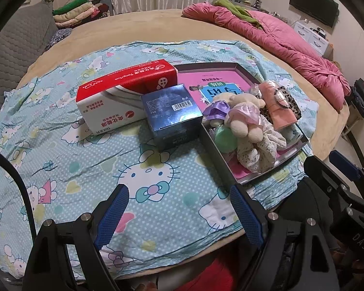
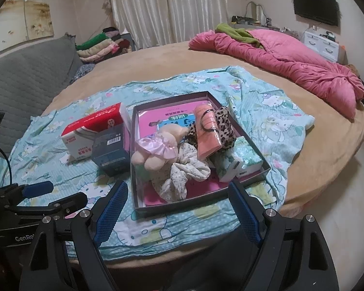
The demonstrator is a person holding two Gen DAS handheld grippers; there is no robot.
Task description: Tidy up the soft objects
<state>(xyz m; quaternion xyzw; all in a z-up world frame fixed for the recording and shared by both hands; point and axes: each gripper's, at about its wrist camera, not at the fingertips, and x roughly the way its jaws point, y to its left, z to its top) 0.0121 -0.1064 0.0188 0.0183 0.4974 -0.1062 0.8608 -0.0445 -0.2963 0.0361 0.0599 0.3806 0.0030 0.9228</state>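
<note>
A shallow grey tray [image 2: 182, 209] with a pink lining lies on a Hello Kitty sheet [image 1: 145, 169]. In it are piled a cream plush bear [image 2: 157, 155] in a pink dress, a floral scrunchie [image 2: 186, 169], a rolled peach cloth [image 2: 207, 135], a leopard-print cloth [image 2: 227, 128] and a green tissue pack [image 2: 245, 160]. The left wrist view shows the same tray [image 1: 216, 155], bear [image 1: 242, 121] and peach cloth [image 1: 279, 106]. My left gripper [image 1: 179, 190] hangs open over bare sheet, left of the tray. My right gripper [image 2: 178, 186] is open above the tray's near edge, holding nothing.
A red-and-white carton [image 1: 119, 97] and a blue box [image 1: 172, 118] stand just left of the tray. A pink quilt [image 2: 291, 58] lies along the bed's far right. Folded clothes [image 2: 99, 46] are stacked at the back left beside a grey padded headboard [image 2: 24, 77].
</note>
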